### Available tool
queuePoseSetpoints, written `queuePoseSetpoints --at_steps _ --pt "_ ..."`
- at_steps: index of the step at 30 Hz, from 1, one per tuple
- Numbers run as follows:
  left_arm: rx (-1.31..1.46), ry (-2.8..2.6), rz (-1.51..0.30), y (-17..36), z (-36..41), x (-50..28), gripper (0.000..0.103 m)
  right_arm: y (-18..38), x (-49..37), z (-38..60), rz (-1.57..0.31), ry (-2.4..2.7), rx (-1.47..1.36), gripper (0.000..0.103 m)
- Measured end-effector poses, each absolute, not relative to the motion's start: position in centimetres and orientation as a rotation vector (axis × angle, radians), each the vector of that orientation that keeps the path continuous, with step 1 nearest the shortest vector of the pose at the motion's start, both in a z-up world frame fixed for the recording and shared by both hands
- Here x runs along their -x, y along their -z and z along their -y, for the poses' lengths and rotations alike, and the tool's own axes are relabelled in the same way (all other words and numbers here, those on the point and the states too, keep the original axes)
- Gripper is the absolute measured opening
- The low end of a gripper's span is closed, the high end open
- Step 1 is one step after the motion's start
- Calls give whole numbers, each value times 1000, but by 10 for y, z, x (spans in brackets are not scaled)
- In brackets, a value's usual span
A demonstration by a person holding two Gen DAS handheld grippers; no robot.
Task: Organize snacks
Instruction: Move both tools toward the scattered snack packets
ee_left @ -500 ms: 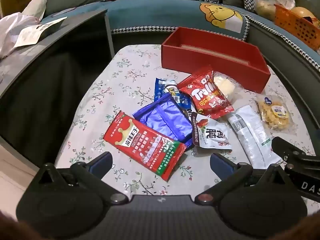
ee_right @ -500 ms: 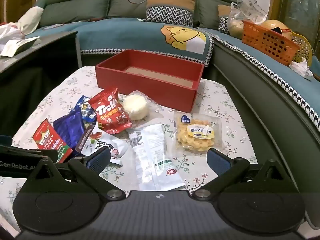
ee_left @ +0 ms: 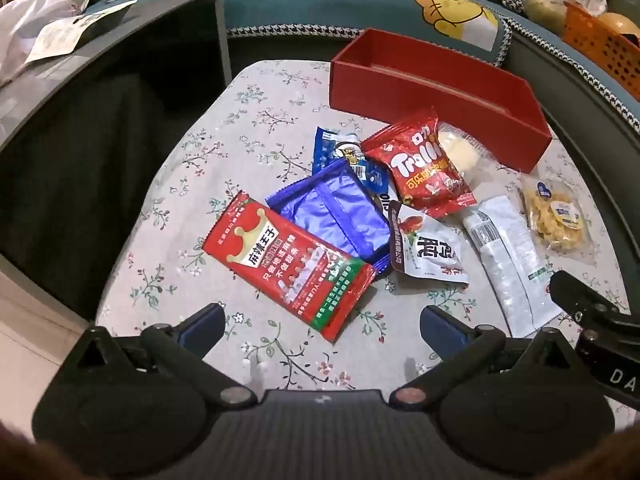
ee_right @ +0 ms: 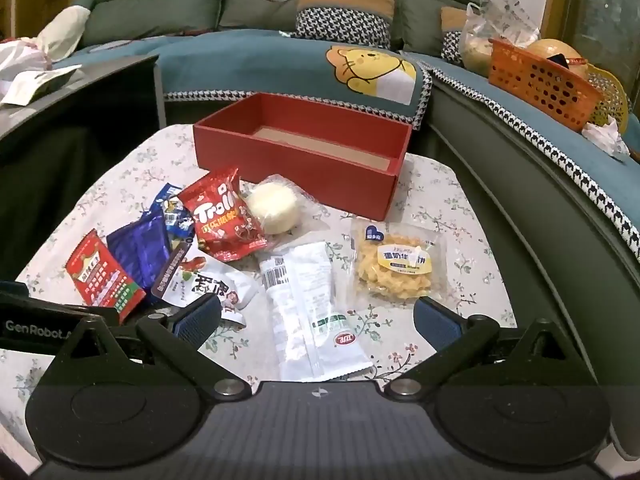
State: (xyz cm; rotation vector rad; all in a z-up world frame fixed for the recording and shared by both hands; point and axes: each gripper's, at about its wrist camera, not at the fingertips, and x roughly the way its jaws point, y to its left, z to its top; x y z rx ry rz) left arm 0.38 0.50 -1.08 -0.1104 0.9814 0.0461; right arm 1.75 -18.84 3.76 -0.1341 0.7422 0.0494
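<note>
A: Trouble starts at the left, I'd say. The left gripper [ee_left: 320, 326] hangs with its fingers spread wide and empty over the near end of the red spicy-strip packet [ee_left: 289, 259], which lies partly across the shiny blue packet [ee_left: 334, 210]. Close on the red one carelessly and the slick blue foil under it may get dragged along or slide off the floral tablecloth [ee_left: 208, 168].

B: And the middle of the heap?

A: The white date packet [ee_left: 430, 250] overlaps the blue one's edge, and the red Trolli bag [ee_left: 424, 168] leans on the clear-wrapped round cake [ee_right: 273, 206]. Pull any one out and its neighbours will likely shift.

B: The right side looks easier.

A: Somewhat. The right gripper [ee_right: 316, 318] is also wide open, holding nothing, with the long white sachet [ee_right: 310, 312] running between its fingers. That sachet is flat and limp, so the pads may skid over it rather than pinch it. The waffle cookie pack [ee_right: 394, 266] lies just beside the right finger; squeeze that hard and it may crumble.

B: And the red box [ee_right: 296, 168]?

A: Empty as far as I can see, at the far end of the table, behind the snacks. A light box may scoot if bumped.
</note>
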Motion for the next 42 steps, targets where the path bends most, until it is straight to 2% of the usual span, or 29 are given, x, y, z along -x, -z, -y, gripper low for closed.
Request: queuePoseSetpoints --at_steps 42 --pt "123 -32 -1024 18 -4 -7 103 -33 -19 188 -766 -62 145 103"
